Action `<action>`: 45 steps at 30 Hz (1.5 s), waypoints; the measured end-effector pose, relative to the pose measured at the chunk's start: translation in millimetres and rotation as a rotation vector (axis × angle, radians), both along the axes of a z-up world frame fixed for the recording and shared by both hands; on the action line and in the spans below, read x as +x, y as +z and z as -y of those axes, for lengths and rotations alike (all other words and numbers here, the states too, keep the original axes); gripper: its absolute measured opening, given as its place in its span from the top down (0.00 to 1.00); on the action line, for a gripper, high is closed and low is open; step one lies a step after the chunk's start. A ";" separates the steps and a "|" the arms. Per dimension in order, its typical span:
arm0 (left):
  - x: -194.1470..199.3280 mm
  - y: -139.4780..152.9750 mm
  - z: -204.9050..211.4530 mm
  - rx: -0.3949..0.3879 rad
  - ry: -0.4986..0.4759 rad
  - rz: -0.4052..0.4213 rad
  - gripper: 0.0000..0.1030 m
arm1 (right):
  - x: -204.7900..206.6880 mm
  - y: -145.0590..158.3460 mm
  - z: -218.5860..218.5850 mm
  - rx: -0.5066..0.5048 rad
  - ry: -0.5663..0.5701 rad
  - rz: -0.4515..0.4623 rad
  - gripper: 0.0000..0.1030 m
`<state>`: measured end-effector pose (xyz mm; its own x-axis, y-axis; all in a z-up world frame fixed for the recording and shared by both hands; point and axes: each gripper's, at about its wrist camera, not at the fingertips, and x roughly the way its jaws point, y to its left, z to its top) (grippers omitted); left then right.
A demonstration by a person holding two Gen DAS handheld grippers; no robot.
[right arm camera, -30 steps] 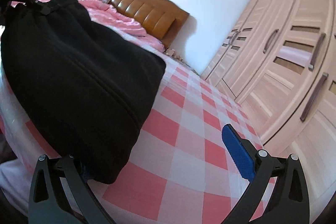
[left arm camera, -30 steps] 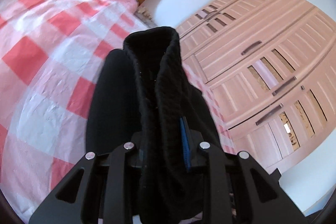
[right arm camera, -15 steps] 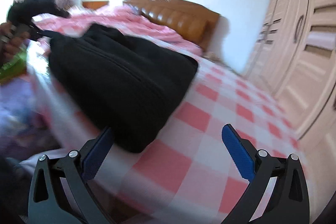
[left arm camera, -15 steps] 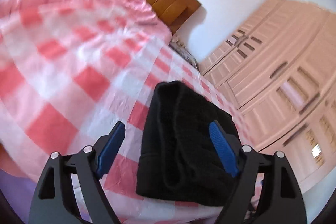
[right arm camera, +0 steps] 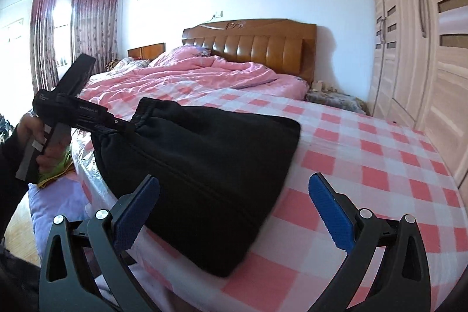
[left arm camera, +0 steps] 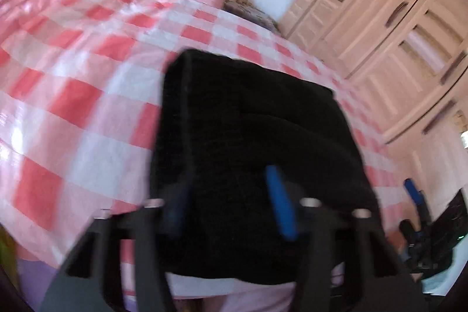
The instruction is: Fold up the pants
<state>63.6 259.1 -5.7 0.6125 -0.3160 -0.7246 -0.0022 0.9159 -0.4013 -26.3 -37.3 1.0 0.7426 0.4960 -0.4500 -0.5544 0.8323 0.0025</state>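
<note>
One pair of black fleecy pants [right arm camera: 204,165] folded into a thick block near the checked bed's [right arm camera: 380,165] corner, left gripper [left arm camera: 228,212] jaws just narrowing, waistband between them, grip uncertain, right gripper [right arm camera: 234,201] spread wide, empty.

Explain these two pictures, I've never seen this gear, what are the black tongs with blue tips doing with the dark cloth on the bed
No robot: a person works two handheld tongs, each carrying a wide-angle camera looking along its blue pads, one picture each. Black pants, folded, lie on the pink checked bed. The left gripper, held by a hand in the right camera's picture, has just been closing its jaws and pinches the waistband. The right gripper stands open, empty.
</note>
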 end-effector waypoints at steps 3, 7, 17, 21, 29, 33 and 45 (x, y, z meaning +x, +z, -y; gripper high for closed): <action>-2.3 1.2 0.1 0.029 -0.030 0.007 0.60 | 11.6 -3.1 -14.9 -0.029 0.009 -0.004 0.04; 6.8 -7.9 -6.6 -0.017 -0.040 -0.011 0.58 | 27.8 -12.2 -25.7 -0.053 -0.005 -0.062 0.04; -27.8 24.8 -8.5 0.025 0.026 0.098 0.89 | 40.0 -29.6 -18.5 -0.001 0.004 -0.182 0.04; -21.7 -2.5 -22.6 -0.037 0.053 0.055 0.88 | 36.2 -27.4 -17.9 -0.012 0.002 -0.185 0.04; -46.6 35.3 -12.6 0.215 0.205 0.238 0.19 | 29.2 -6.7 -1.9 0.062 -0.022 -0.148 0.04; -59.2 71.7 24.4 0.302 0.086 0.350 0.14 | 24.1 -2.6 -10.9 0.085 0.063 -0.139 0.04; -20.9 -8.6 63.9 0.385 -0.063 0.207 0.14 | 17.4 -46.7 -36.5 -0.153 0.126 -0.120 0.04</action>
